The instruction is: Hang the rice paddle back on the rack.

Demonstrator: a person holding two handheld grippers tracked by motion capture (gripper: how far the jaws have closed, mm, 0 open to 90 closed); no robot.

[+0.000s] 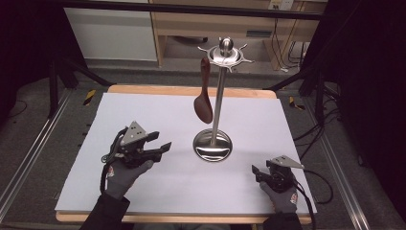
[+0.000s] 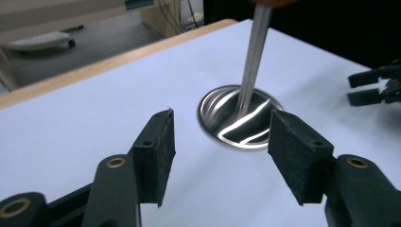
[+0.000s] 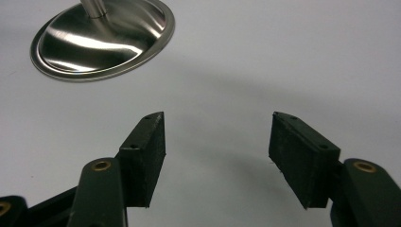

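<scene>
No readable text, label, brand, number or sign is being shown in any of the views.

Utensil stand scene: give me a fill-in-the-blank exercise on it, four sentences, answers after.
1. The brown spoon hangs from a hook at the top of the metal ____.
2. The stand's round base rests on a ____ sheet.
3. The left gripper has its jaws ____, with nothing between them.
4. The right gripper lies to the ____ of the base in the high view.

Missing words: stand; white; open; right
</scene>
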